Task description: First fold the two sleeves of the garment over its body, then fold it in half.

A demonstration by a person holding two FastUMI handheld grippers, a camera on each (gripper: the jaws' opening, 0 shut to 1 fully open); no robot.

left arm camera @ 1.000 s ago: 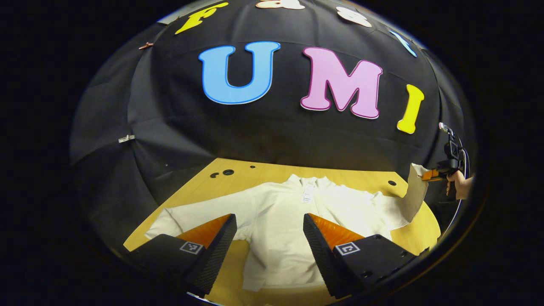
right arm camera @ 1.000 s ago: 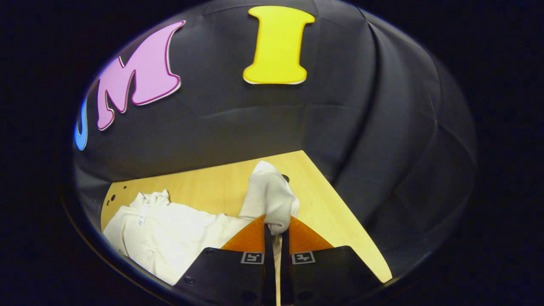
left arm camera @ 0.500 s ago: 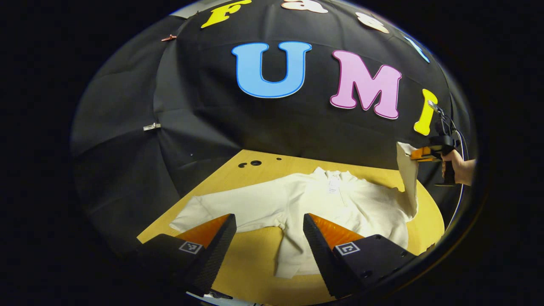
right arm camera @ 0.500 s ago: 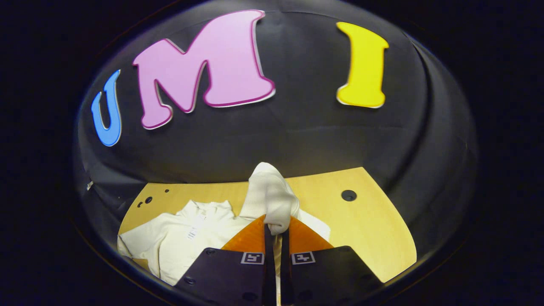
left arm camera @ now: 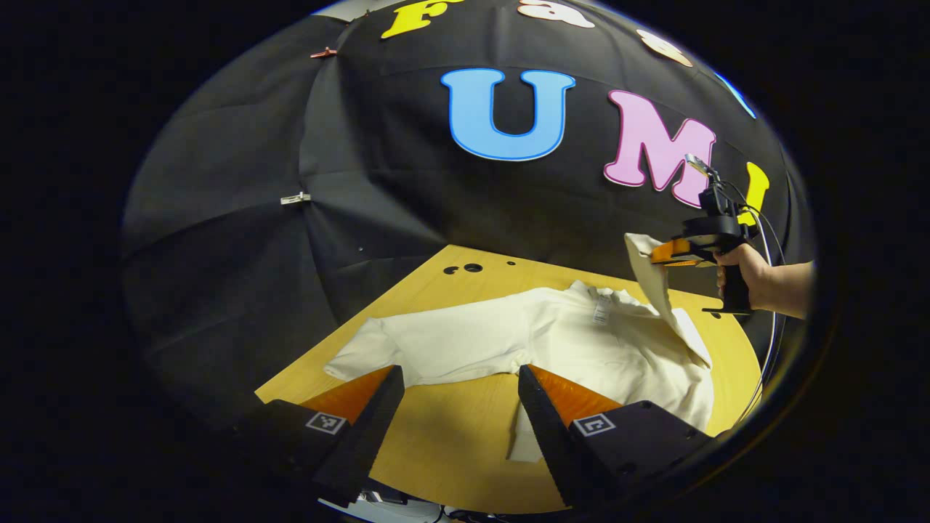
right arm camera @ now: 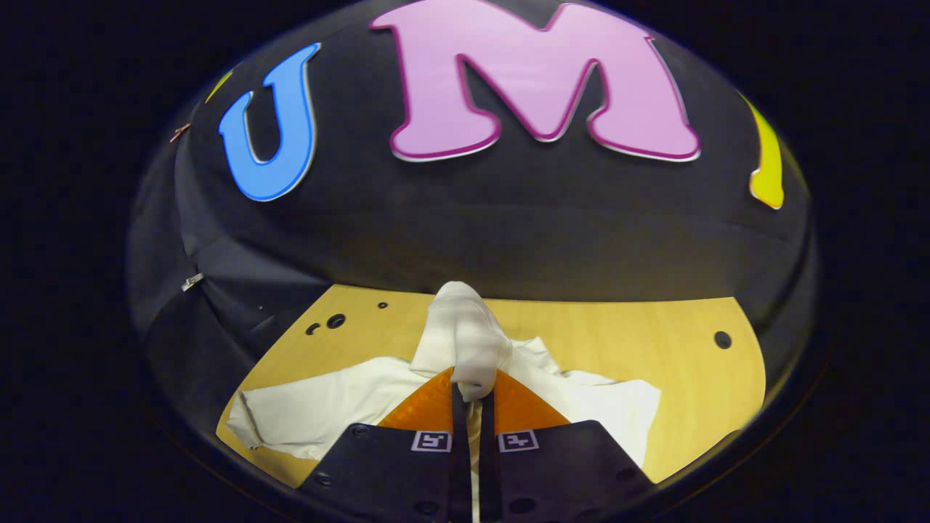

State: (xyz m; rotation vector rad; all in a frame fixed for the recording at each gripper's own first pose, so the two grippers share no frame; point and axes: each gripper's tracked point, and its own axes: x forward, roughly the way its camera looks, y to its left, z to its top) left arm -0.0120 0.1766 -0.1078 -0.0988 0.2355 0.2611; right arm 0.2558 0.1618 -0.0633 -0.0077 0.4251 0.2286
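Observation:
A cream long-sleeved garment point(left arm camera: 581, 349) lies flat on the wooden table point(left arm camera: 436, 443), collar toward the wall. Its one sleeve point(left arm camera: 436, 345) stretches out flat to the left. The other sleeve point(left arm camera: 657, 287) is lifted off the table, its cuff point(right arm camera: 463, 341) pinched in my right gripper point(right arm camera: 472, 396), which is shut on it above the garment's body. In the left gripper view a hand holds that right gripper point(left arm camera: 665, 253) at the right. My left gripper point(left arm camera: 458, 388) hangs open above the table's near edge, nothing between its fingers.
The table point(right arm camera: 654, 341) has small round holes near its far corners point(left arm camera: 472, 268) point(right arm camera: 722, 339). Black cloth walls close in behind and at both sides. Bare wood lies in front of the garment's hem.
My right gripper has carried the lifted sleeve leftward, from beyond the table's right edge to over the garment's body. The left gripper's view has shifted left; it stays open.

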